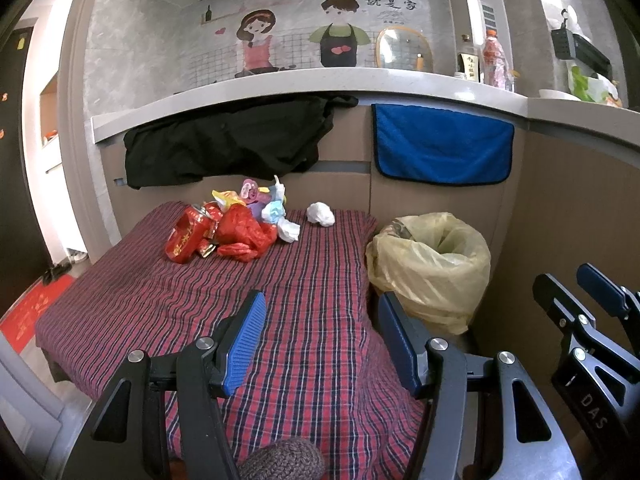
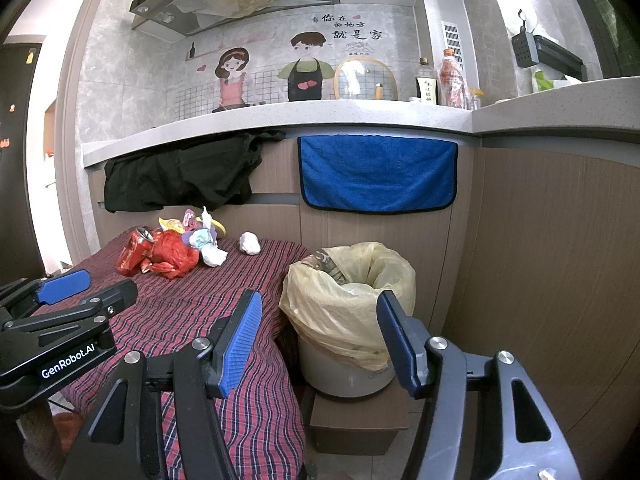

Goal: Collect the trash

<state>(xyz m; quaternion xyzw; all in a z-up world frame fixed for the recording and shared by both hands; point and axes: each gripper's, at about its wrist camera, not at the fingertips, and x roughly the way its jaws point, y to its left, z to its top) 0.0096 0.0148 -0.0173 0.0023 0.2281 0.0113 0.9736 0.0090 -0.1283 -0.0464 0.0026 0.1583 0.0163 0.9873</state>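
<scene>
A heap of trash lies at the far end of the plaid-covered table (image 1: 304,312): a crushed red can (image 1: 185,237), a red plastic bag (image 1: 242,234), coloured wrappers (image 1: 256,196) and a white tissue wad (image 1: 288,230). Another crumpled tissue (image 1: 321,213) lies apart to the right. The same heap shows in the right wrist view, with the red can (image 2: 134,254) and the lone tissue (image 2: 249,243). A bin with a yellow liner (image 2: 348,292) stands right of the table. My left gripper (image 1: 322,320) is open over the near table, empty. My right gripper (image 2: 320,320) is open, empty, near the bin.
A counter (image 1: 280,84) runs behind, with a black cloth (image 1: 224,140) and a blue towel (image 1: 442,146) hanging from it. Bottles (image 1: 494,60) and a pot lid (image 1: 404,50) stand on top. The bin rests on a brown box (image 2: 356,420). Wooden panelling (image 2: 560,260) lies right.
</scene>
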